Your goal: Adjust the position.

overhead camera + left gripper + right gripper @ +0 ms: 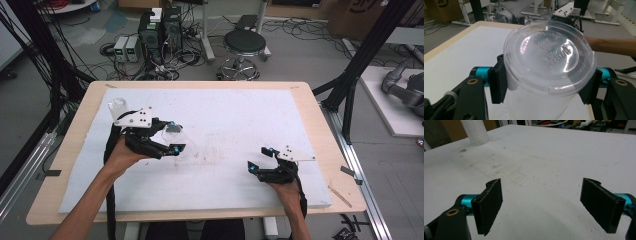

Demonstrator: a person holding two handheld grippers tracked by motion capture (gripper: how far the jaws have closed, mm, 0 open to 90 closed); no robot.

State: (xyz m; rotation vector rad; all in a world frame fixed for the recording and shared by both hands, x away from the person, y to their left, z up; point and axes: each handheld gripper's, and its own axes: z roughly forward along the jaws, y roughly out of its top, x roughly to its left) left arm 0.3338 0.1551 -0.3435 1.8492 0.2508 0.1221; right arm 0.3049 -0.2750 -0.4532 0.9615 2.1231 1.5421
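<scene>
A clear plastic cup (534,105) with a clear embossed lid (549,55) stands between the jaws of my left gripper (544,87). Both black pads press on its sides just under the lid's rim. In the high view this cup (173,132) is left of the board's middle, with my left gripper (175,136) shut on it. My right gripper (260,160) rests low at the front right of the board and points toward the cup. In the right gripper view its jaws (544,205) stand wide apart over bare white foam, nothing between them. A translucent ribbed cup bottom (475,132) shows at the top left there.
A white foam board (225,115) covers most of the wooden table (320,130). A second clear round plastic item (118,106) lies at the board's far left, behind my left gripper. Beyond the table are a stool (244,45), computer boxes (160,30) and loose cables.
</scene>
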